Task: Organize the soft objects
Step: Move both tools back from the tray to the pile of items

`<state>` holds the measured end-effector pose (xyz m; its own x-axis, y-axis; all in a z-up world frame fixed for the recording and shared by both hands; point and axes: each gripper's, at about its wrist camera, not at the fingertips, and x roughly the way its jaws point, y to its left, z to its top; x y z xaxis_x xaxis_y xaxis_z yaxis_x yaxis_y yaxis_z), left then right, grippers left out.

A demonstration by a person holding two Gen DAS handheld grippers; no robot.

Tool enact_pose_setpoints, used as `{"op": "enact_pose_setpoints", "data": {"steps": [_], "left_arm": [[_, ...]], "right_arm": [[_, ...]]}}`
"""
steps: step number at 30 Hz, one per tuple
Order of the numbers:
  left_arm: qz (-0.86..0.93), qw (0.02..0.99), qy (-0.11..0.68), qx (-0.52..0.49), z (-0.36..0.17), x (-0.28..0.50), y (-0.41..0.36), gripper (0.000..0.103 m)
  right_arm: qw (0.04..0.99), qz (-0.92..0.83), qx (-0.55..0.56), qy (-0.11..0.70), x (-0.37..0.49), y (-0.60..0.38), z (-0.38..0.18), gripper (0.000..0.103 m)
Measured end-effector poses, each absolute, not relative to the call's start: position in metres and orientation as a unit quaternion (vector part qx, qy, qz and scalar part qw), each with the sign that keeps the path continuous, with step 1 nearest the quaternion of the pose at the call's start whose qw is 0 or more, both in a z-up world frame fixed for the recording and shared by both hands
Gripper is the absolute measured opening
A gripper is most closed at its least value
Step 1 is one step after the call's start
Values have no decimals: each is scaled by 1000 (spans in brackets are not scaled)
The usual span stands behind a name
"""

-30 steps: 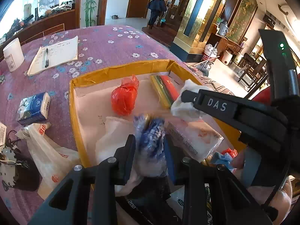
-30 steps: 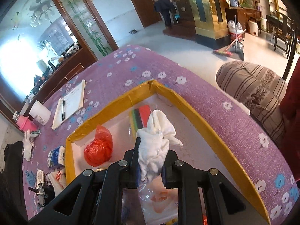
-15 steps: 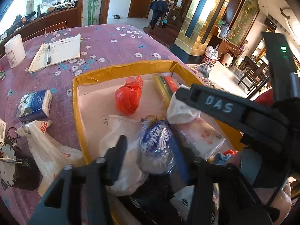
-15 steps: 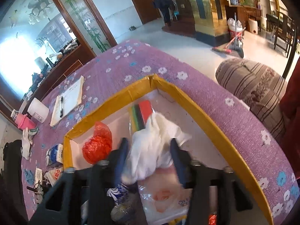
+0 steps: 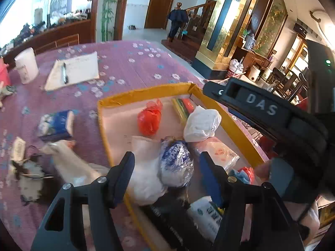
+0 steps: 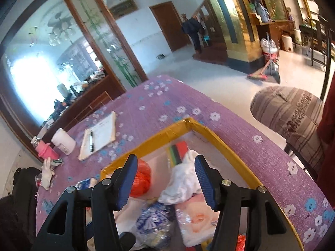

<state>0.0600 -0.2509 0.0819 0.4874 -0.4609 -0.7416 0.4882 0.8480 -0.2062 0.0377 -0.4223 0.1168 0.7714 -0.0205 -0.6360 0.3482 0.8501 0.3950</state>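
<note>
Inside the tape-edged cardboard box (image 5: 209, 102), a glossy crinkled blue-white plastic bag (image 5: 178, 163) lies beside a matt white bundle (image 5: 202, 123), seemingly cloth.

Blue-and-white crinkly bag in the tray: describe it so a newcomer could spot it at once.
Find the yellow-rimmed tray on the purple flowered tablecloth. Near its front lies the blue-and-white crinkly bag, between a plain white bag and a pinkish clear packet. It alone is shiny with blue print.
</note>
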Motion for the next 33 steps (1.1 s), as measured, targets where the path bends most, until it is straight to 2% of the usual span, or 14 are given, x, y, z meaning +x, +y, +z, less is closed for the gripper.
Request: {"op": "enact_pose_setpoints", "data": {"steps": [3,12,20,27,33], "left_arm": [[-271,870,412,20,93,50,-239,67],[-260,882,393,2,110,21,-182,68],[-209,891,401,-40,105,13,-86,69],[-130,890,428,-88,92,46,-8,70],[-83,864,483,-110,64,107,12,70]], "right_arm": [[910,-72,259,316,39,-414,119,60],[927,36,218,303,41,-361,128,60],[912,147,206,323,46,-309,121,61],[896,201,180,353,49,-280,112,62],[884,225,168,373,49,-263,106,62]]}}
